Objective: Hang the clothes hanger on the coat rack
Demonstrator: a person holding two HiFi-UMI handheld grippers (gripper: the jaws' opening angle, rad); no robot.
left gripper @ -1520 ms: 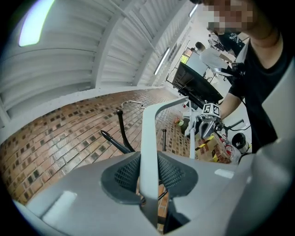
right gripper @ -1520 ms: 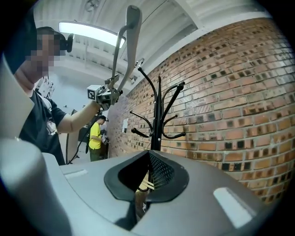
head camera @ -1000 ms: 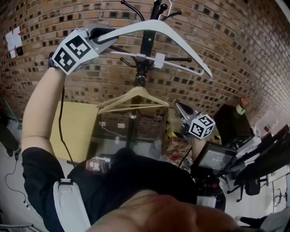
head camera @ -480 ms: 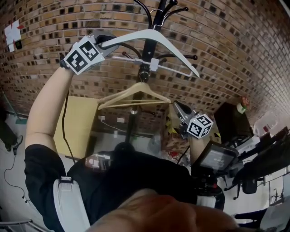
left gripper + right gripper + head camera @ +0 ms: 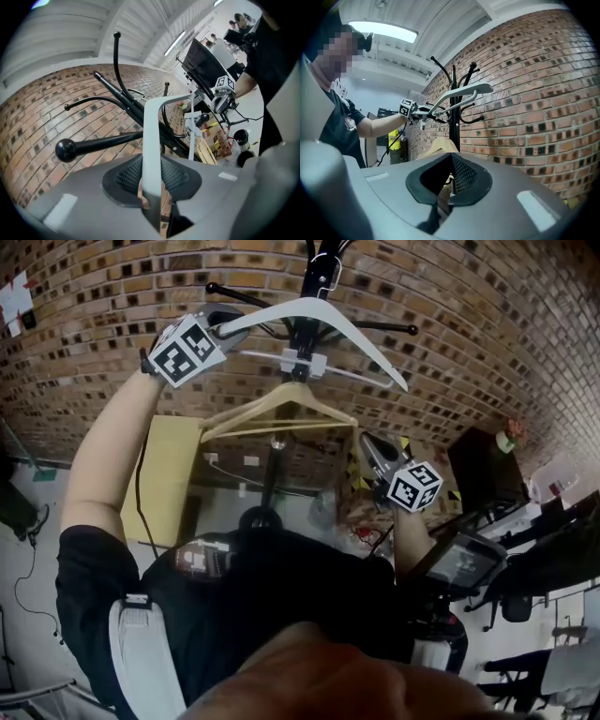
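A white plastic hanger [image 5: 349,332] is up against the black coat rack [image 5: 273,479], its peak beside the pole. Whether its hook rests on a peg is hidden. My left gripper [image 5: 228,326] is shut on the hanger's left arm, and in the left gripper view both pads press the white bar [image 5: 152,140]. A rack peg with a ball end [image 5: 65,150] sticks out just left of it. A wooden hanger [image 5: 281,411] hangs lower on the same rack. My right gripper [image 5: 368,442] stays low on the right, shut and holding nothing, away from both hangers. From there the white hanger [image 5: 464,93] shows against the rack [image 5: 454,126].
A brick wall [image 5: 84,343] stands right behind the rack. A tan board [image 5: 164,479] leans on it at the left. Desks with a monitor [image 5: 464,561] and an office chair [image 5: 514,601] fill the right. Black pegs [image 5: 248,294] jut from the pole on both sides.
My left gripper has come down with the white hanger, which now sits lower along the pole, just above the wooden hanger. The right gripper has sunk slightly.
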